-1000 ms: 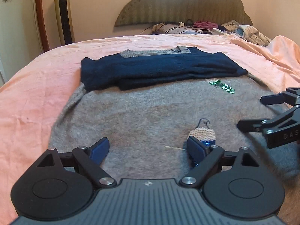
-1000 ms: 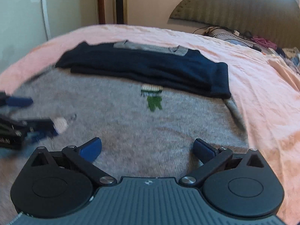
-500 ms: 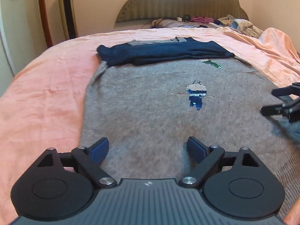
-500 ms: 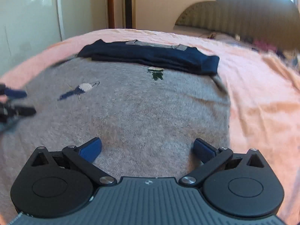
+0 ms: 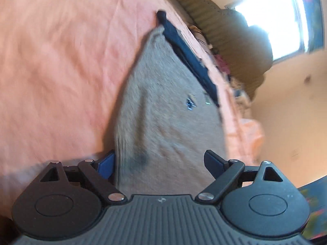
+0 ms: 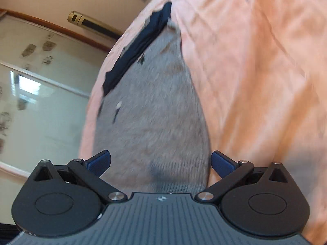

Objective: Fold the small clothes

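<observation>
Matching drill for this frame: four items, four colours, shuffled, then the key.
Items:
1. bed sheet
2. spread sweater
3. folded garment at the sweater's far end
4. left gripper finger pads

Colours:
A. blue
B. grey
C. pink
D. navy

Pairs: 1-C, 2-B, 3-D, 4-A

The left tongs (image 5: 160,161) stand wide apart, blue pads (image 5: 106,164) clear of each other, rolled hard to one side. The right tongs (image 6: 161,161) gape equally wide, rolled the opposite way.
</observation>
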